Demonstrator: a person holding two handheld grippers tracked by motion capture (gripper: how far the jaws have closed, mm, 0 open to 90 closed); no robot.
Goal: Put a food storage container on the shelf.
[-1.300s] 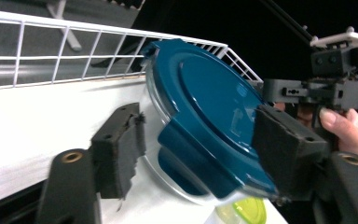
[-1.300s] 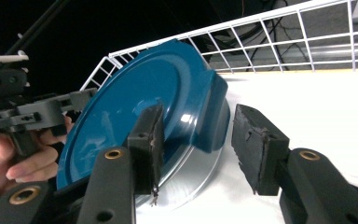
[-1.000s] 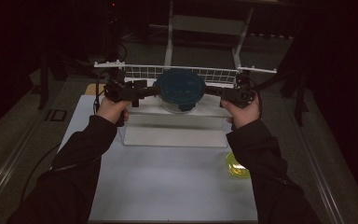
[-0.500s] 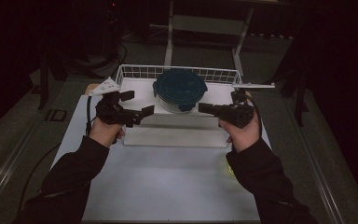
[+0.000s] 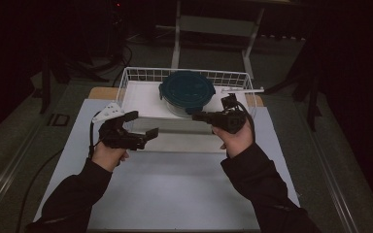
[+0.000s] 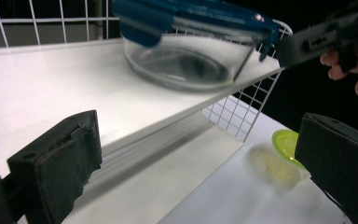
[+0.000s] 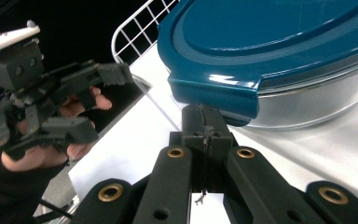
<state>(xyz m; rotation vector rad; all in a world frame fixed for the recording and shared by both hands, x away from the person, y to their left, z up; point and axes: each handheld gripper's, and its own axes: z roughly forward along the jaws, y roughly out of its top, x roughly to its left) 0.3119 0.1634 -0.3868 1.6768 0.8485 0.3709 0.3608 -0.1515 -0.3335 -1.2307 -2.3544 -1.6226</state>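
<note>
Both grippers are up off the table in front of me, one in each hand, in the high view. My left gripper sits left of centre, my forearm rising from the lower left corner, wrist bent so the jaws aim right, toward the middle of the frame. Its jaws stand spread wide with nothing between them; in the left gripper view the two black pads sit at the lower left and lower right edges with open space across the gap.

My right gripper is just right of centre, my sleeve coming up from the lower right, hand curled around the body, jaws pointing left. They are pressed together on nothing; in the right gripper view the pads meet in a tight seam, tips just under the lid's corner tab.

Glass container with its blue lid rests on the white board inside the wire basket, upper centre of the high view, just beyond my right gripper's tips. A yellow-green disc lies on the table, at the right of the left gripper view.
</note>
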